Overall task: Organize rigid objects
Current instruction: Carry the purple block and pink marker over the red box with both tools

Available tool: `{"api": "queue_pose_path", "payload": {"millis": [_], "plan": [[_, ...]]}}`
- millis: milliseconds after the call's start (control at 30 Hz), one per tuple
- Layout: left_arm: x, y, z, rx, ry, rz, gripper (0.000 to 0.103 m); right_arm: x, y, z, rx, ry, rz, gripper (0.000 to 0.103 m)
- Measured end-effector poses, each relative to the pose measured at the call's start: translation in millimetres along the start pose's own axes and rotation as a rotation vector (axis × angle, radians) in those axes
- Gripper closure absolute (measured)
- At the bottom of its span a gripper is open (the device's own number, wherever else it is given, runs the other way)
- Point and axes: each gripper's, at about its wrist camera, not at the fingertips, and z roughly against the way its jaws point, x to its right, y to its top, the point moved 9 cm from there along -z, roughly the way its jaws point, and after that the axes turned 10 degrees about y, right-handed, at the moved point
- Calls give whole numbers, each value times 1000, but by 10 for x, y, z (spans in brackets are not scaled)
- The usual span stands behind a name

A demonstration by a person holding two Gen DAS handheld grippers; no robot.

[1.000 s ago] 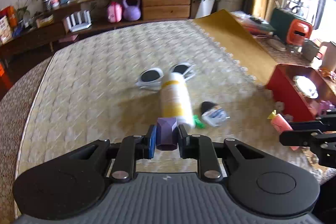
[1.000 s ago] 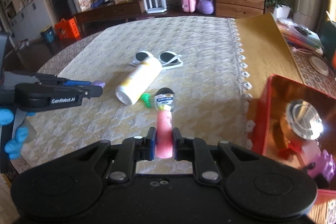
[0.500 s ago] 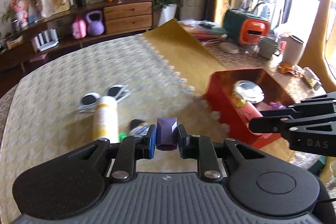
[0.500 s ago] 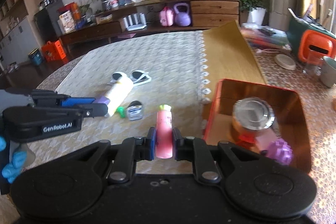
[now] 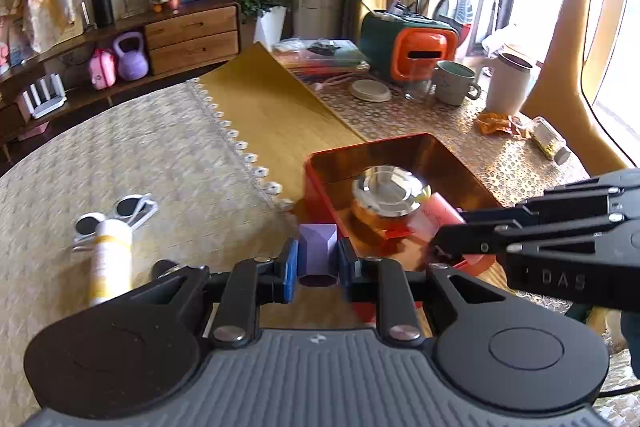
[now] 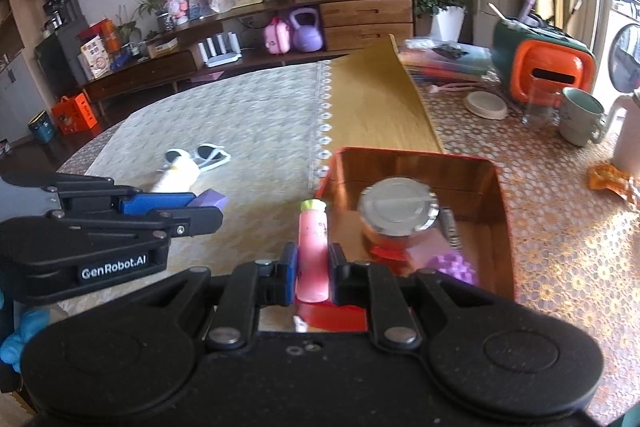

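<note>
Partly done, judging by the red box point(image 6: 505, 223) at centre right, already holding a metal-lidded jar point(image 6: 396, 205) and small purple toy point(image 6: 454, 263). Purple block point(image 5: 318, 253) clamped in left claw point(image 5: 318, 261), pink bottle point(image 6: 313, 247) in right claw point(image 6: 313, 273), both near the box. Left lower left on tabletop point(image 6: 256, 115): sunglasses point(image 5: 116, 213), white bottle point(image 5: 110, 261).
</note>
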Motion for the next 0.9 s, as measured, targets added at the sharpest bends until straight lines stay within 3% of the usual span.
{"api": "queue_pose_path", "payload": {"millis": [367, 900], "plan": [[502, 73, -290, -58, -43, -64, 82, 608, 67, 151, 19, -83, -59, 88], [878, 56, -917, -189, -42, -110, 82, 1143, 160, -303, -34, -128, -96, 88]]}}
